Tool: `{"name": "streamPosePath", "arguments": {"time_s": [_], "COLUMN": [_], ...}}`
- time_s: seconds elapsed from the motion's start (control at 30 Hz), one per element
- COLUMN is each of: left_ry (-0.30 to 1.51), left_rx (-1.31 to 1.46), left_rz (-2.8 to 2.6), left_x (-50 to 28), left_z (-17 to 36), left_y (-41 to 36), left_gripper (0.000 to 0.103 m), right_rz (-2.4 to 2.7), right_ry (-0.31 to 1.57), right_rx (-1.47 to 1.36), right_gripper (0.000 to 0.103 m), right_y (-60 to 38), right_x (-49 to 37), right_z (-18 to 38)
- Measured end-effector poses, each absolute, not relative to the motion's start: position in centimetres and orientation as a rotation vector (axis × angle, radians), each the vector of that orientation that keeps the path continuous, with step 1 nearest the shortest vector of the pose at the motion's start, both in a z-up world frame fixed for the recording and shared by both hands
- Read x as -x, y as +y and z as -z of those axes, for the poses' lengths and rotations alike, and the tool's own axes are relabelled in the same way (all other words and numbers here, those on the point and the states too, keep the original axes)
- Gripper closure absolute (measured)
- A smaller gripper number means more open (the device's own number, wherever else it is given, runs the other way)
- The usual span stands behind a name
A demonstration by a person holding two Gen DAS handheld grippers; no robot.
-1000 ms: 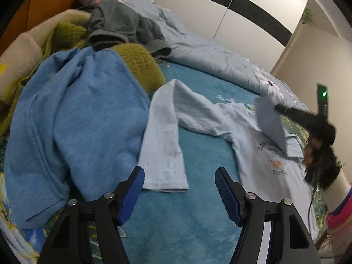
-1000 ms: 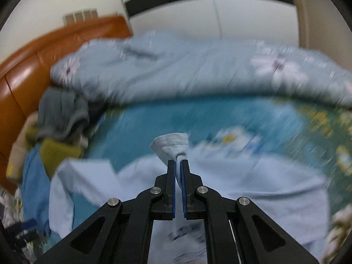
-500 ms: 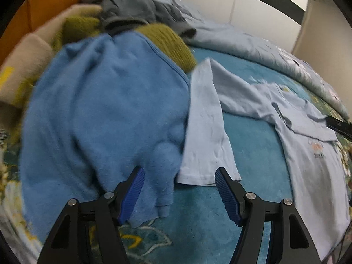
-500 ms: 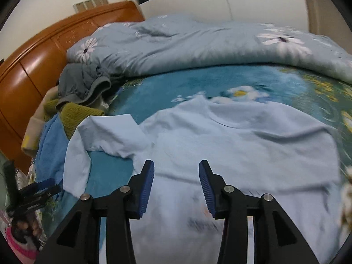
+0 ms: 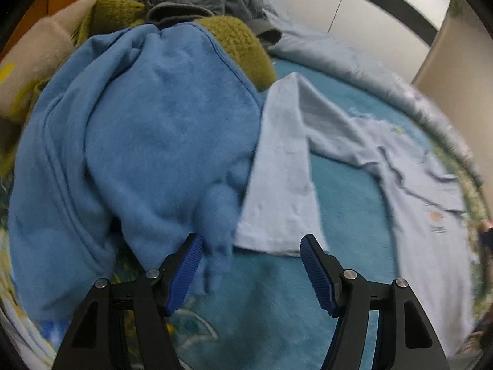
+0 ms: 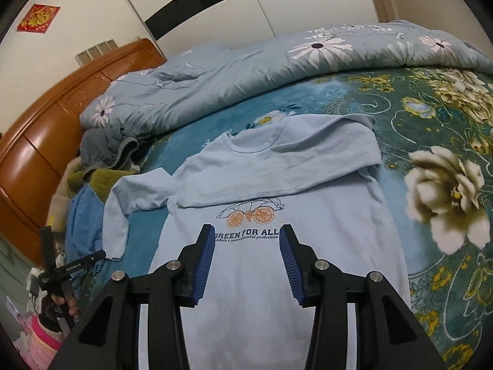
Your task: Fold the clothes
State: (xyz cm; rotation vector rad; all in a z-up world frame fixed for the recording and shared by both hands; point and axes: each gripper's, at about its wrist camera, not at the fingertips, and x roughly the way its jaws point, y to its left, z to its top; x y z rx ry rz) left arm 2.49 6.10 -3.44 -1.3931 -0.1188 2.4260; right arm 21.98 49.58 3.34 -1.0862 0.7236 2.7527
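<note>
Left wrist view: blue sweater hides the sleeve's edge; both claws spread, empty.

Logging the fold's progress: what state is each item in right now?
Light blue long-sleeved printed shirt: flat, print up, one sleeve folded across chest, other sleeve still out.
Blue fleece garment: crumpled, unfolded.
Left tongs: open.
Right tongs: open, empty.

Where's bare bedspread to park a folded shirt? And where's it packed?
Free: the flowered bedspread right of the shirt, and the teal strip between its collar and the duvet. A small gap lies between the spread sleeve and the body. Crowded: the clothes pile by the headboard, where the blue fleece touches that sleeve.
</note>
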Motion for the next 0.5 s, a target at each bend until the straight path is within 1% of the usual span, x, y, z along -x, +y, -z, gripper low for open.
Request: {"name": "streamPosePath", "arguments": {"time_s": [0.07, 0.2, 0.23, 0.27, 0.3, 0.33, 0.37, 0.5], "left_ry": [-0.171, -0.192, -0.197, -0.202, -0.207, -0.213, -0.234, -0.323], "left_rx": [1.447, 1.425, 1.419, 1.414, 1.408, 1.402, 1.392, 1.315], "left_rz": [-2.412, -2.435, -2.441, -2.446, -2.452, -2.457, -2.442, -2.298], "left_x": [-2.3, -2.2, -2.1, -2.1, -2.1, -2.1, -2.0, -2.0], "left_z": [4.2, 4.0, 4.0, 3.9, 3.8, 3.8, 3.6, 1.2], "left_y": [5.8, 6.0, 6.1, 6.1, 6.2, 6.2, 6.1, 6.7], "left_gripper": [0.032, 0.033, 0.034, 0.051, 0.065, 0.095, 0.102, 0.102], "right_rz": [-2.77, -2.78, -2.782, -2.782, -2.773, -2.765, -2.762, -2.744], "right_ry": [0.713, 0.734, 0.734, 0.735, 0.742, 0.75, 0.767, 0.809], "right_rx": [1.084, 1.105, 1.112, 1.118, 1.128, 1.136, 1.138, 1.138], "right_gripper": [0.058, 0.058, 0.058, 0.058, 0.058, 0.058, 0.058, 0.058], "right_y": [49.7, 49.8, 49.9, 49.9, 50.1, 50.4, 50.7, 51.8], "right_x": [-22.3, -21.9, -21.8, -21.8, -21.8, -21.7, -21.8, -22.1], "right_z": [-3.4, -2.7, -2.4, -2.1, -1.7, -1.3, -1.0, -0.2]}}
